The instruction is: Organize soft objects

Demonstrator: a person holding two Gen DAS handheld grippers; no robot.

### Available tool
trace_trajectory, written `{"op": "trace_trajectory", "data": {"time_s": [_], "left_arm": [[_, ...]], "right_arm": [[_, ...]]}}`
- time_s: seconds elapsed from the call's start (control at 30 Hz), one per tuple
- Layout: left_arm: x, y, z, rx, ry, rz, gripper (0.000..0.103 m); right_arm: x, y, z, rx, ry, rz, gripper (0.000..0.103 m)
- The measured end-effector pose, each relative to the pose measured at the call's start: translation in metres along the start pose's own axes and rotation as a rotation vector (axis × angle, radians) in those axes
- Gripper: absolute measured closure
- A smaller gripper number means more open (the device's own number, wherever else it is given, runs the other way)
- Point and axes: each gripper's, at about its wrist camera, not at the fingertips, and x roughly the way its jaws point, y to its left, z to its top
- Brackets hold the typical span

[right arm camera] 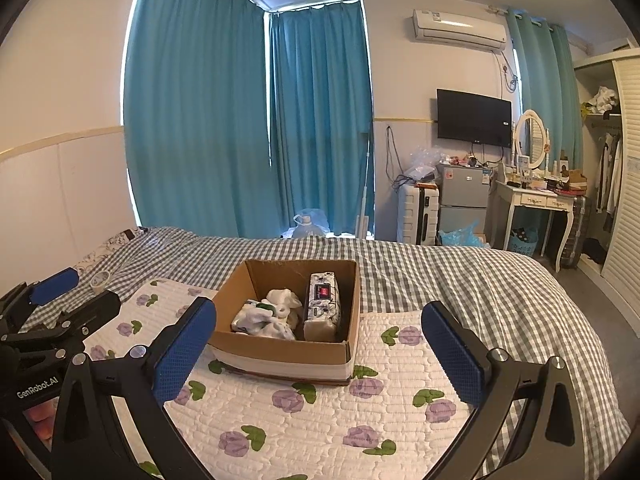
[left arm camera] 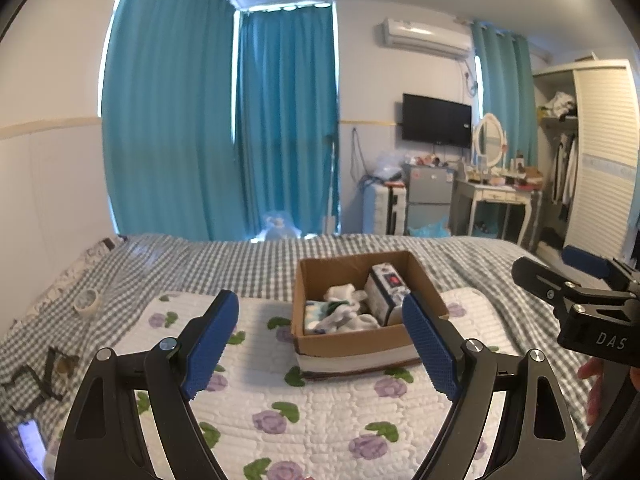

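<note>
A cardboard box (left arm camera: 340, 342) (right arm camera: 280, 350) stands on a white quilted pad with purple flowers (left arm camera: 320, 420) (right arm camera: 320, 420) on the bed. Inside it lie white and patterned socks (left arm camera: 344, 314) (right arm camera: 272, 312) and a soft tissue pack (left arm camera: 386, 292) (right arm camera: 322, 306) along the right side. My left gripper (left arm camera: 322, 340) is open and empty, held above the pad just in front of the box. My right gripper (right arm camera: 320, 352) is open and empty, also in front of the box. Each gripper shows at the edge of the other's view (left arm camera: 576, 292) (right arm camera: 60, 304).
A grey checked sheet (right arm camera: 460, 276) covers the bed. A tape roll (left arm camera: 87, 300) (right arm camera: 100, 280) lies at the left, with glasses (left arm camera: 40, 380) and a phone (left arm camera: 32, 444) nearer. A fridge (right arm camera: 464, 200), dressing table (right arm camera: 536, 200) and wardrobe (right arm camera: 624, 184) stand beyond.
</note>
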Motion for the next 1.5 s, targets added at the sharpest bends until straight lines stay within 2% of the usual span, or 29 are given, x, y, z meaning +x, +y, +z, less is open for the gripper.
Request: {"op": "trace_trajectory", "data": {"time_s": [1.5], "left_arm": [[0.0033,0.0029,-0.0061,0.001,0.021,0.009,0.018]], "right_arm": [[-0.0020,0.0011,0.0004,-0.003,0.011,-0.010,0.000]]}}
